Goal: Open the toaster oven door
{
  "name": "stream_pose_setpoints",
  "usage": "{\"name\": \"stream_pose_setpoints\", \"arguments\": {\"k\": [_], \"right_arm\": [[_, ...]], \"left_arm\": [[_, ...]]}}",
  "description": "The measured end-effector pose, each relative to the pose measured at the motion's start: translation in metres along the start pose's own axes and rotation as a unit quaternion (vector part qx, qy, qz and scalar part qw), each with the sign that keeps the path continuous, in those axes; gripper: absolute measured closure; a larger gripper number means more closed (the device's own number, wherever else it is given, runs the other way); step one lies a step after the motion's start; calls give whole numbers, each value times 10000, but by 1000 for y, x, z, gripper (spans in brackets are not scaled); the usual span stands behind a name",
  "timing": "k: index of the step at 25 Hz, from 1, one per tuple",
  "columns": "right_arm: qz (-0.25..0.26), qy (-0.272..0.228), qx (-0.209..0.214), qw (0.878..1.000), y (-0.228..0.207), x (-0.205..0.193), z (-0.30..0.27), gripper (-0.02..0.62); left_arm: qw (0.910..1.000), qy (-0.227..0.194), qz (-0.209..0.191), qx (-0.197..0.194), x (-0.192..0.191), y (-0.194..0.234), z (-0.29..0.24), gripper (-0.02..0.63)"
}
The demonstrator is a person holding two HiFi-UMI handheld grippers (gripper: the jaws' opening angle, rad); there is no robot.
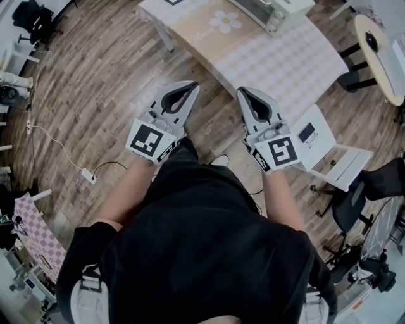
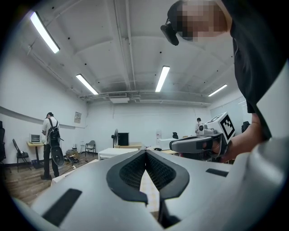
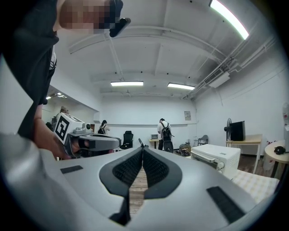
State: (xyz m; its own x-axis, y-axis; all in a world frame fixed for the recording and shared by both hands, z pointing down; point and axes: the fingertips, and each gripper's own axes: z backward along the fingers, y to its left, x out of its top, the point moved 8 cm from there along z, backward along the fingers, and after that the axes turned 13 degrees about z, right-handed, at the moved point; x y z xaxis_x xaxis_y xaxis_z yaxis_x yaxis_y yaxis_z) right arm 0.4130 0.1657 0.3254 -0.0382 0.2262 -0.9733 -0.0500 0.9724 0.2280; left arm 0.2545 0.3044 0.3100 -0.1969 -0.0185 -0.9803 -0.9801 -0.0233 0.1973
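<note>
Toaster oven (image 1: pixel 269 12) sits at the far end of the worktop (image 1: pixel 285 63), cut off by the top edge of the head view and well apart from both claws. The left claw (image 1: pixel 192 85) and the right claw (image 1: pixel 243 92) are held side by side close to the worktop's near edge, above the wooden floor (image 1: pixel 95 95). Each has its jaws pressed together with nothing between them.

In the left gripper view the jaws meet at their tips, empty, and the right claw shows level off to their right.

In the right gripper view the jaws are likewise together and empty. The white toaster oven stands ahead to the right on the chequered cloth, its door upright and shut.
</note>
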Motion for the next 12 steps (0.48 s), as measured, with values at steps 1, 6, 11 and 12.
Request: {"name": "stream_pose_setpoints", "arguments": {"k": [1, 6, 11, 12], "right_arm": [[18, 30, 3, 10000, 0, 0, -10, 575], [92, 174, -78, 9998, -1, 3, -70, 575], [96, 277, -250, 9993, -5, 7, -139, 575], [107, 300, -286, 9991, -4, 8, -154, 575]], "left_arm": [[10000, -12, 16, -21, 1, 10, -1, 589], [9998, -51, 61, -160, 12, 71, -8, 588], [9991, 105, -21, -409, 27, 139, -18, 589], [9987, 230, 3, -461, 28, 152, -19, 589]]}}
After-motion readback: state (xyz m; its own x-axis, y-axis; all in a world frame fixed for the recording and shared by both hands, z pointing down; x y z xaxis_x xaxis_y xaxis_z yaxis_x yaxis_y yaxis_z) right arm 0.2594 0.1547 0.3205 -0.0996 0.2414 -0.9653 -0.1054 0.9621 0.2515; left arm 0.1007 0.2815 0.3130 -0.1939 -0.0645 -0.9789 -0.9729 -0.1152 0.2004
